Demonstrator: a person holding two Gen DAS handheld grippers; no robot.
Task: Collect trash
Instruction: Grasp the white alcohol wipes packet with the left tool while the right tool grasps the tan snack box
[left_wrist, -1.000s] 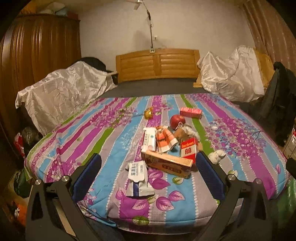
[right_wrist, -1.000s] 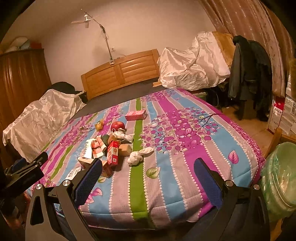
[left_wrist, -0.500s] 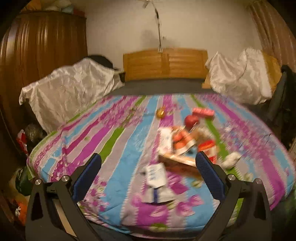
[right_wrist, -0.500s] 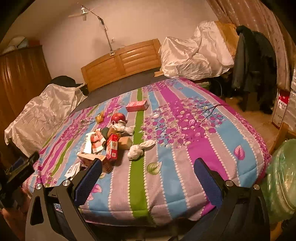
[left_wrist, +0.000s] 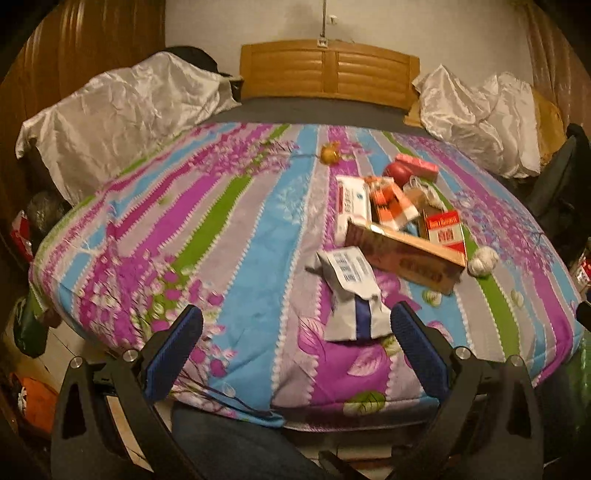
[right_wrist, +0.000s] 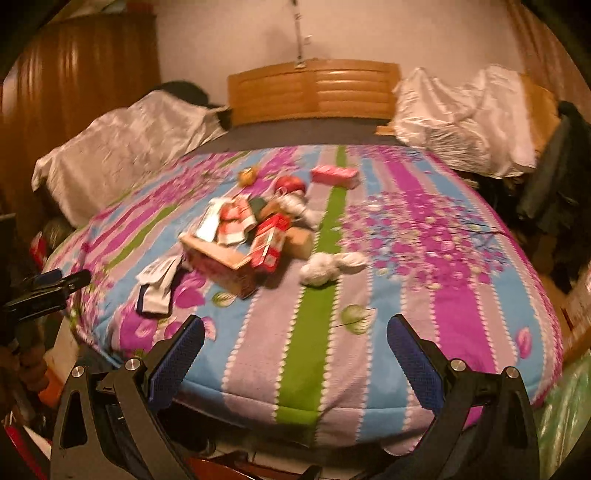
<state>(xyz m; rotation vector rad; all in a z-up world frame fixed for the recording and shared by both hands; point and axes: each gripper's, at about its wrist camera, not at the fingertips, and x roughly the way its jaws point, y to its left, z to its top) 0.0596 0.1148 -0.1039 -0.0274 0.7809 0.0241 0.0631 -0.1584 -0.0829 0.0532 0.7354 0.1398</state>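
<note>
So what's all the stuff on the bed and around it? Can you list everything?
Bedspread: one, striped purple, blue, green, grey, covering the bed.
Long carton: one, tan and red, front of the pile.
Grey mailer bag: one, grey with a label, nearest the left gripper.
White box: one, white, left side of the pile.
Orange-white packet: one, middle of the pile.
Red box: one, red, upright behind the carton.
Pink box: one, far side of the pile.
Red round thing: one, beside the pink box.
Crumpled tissue: white wad, right of the pile.
Headboard: one, wooden, far end.
Left gripper: open, empty.
Right gripper: open, empty.
</note>
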